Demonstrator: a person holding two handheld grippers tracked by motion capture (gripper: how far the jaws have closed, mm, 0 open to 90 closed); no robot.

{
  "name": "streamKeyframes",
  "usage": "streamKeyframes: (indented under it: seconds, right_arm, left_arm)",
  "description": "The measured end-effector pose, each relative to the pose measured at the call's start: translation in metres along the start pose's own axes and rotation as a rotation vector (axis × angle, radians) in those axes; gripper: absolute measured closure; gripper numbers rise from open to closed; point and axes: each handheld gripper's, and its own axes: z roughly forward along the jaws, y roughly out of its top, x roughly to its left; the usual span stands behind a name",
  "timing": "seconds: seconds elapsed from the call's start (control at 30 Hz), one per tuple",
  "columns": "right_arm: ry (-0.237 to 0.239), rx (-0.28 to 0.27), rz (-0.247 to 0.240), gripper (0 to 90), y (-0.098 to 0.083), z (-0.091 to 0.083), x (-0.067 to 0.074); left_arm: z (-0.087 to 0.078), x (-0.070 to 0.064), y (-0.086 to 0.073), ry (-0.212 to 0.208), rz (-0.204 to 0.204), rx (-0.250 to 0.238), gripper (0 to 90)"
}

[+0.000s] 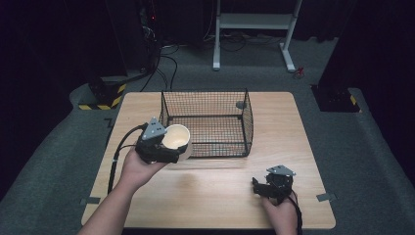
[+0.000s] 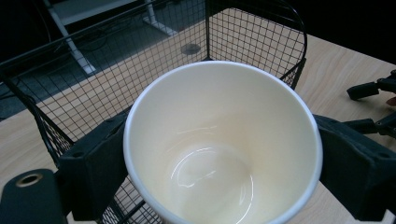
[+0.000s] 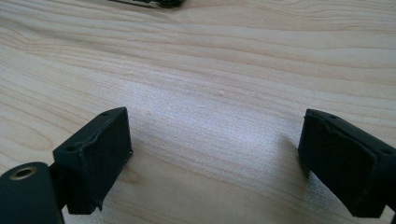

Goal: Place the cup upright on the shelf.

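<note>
A cream-white paper cup [image 1: 176,136] is held upright in my left gripper [image 1: 171,145], just outside the front left corner of the black wire basket [image 1: 248,122]. In the left gripper view the cup [image 2: 224,140] is empty, and my left gripper [image 2: 223,158] is shut on its rim with one jaw on each side. The basket's mesh wall [image 2: 116,79] stands right behind the cup. My right gripper [image 1: 257,187] rests low over the front right of the wooden table [image 1: 220,205]. In the right gripper view my right gripper [image 3: 219,154] is open over bare wood [image 3: 210,70].
The basket is empty and sits at the table's middle back. A small grey round fitting [image 1: 240,104] is set in the tabletop behind it. On the floor beyond are a white desk frame [image 1: 254,22], cables and a yellow-black striped block [image 1: 105,98].
</note>
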Motion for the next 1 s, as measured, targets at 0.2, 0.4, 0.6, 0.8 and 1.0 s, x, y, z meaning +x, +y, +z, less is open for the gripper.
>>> streamKeyframes:
  seconds: [0.2, 0.4, 0.6, 0.8, 1.0]
  right_arm:
    - [0.000, 0.000, 0.000, 9.1, 0.000, 0.000, 0.000]
    - [0.001, 0.000, 0.000, 9.1, 0.000, 0.000, 0.000]
    - [0.002, 0.000, -0.001, 9.1, 0.000, 0.000, 0.000]
    - [0.001, 0.000, 0.000, 9.1, 0.000, 0.000, 0.000]
    - [0.001, 0.000, 0.000, 9.1, 0.000, 0.000, 0.000]
  left_arm:
    - [0.009, 0.001, 0.011, -0.001, 0.000, 0.003, 11.0]
    - [0.019, 0.003, 0.019, -0.003, -0.003, 0.006, 11.1]
    - [0.029, 0.005, 0.027, 0.009, 0.005, 0.016, 11.1]
    - [0.039, 0.008, 0.033, 0.011, 0.005, 0.022, 11.1]
    - [0.048, 0.013, 0.034, 0.019, 0.005, 0.024, 11.1]
